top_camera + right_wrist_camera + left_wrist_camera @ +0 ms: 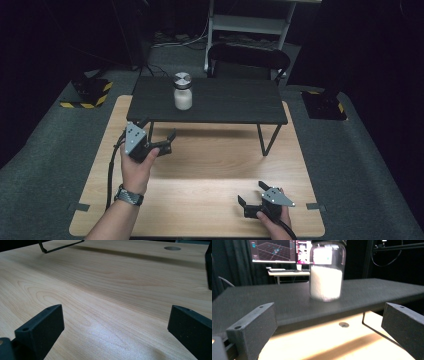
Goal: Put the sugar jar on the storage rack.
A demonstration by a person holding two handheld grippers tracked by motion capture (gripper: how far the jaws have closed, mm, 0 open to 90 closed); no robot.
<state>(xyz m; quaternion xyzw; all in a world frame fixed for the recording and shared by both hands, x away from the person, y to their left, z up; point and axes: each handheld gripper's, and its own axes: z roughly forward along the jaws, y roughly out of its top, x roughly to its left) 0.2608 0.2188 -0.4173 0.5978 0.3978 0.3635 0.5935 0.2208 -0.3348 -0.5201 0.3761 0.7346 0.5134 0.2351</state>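
Where jaws gape, jar (327,275) beyond.

A glass jar (182,91) with a silver lid, mostly full of white powder, stands upright on the black shelf (225,102), just beyond the left claw (157,130).

Glossy glass jar (182,98) with brushed-metal lid (182,79), matt black shelf (220,102), smooth pale wood table (200,200).
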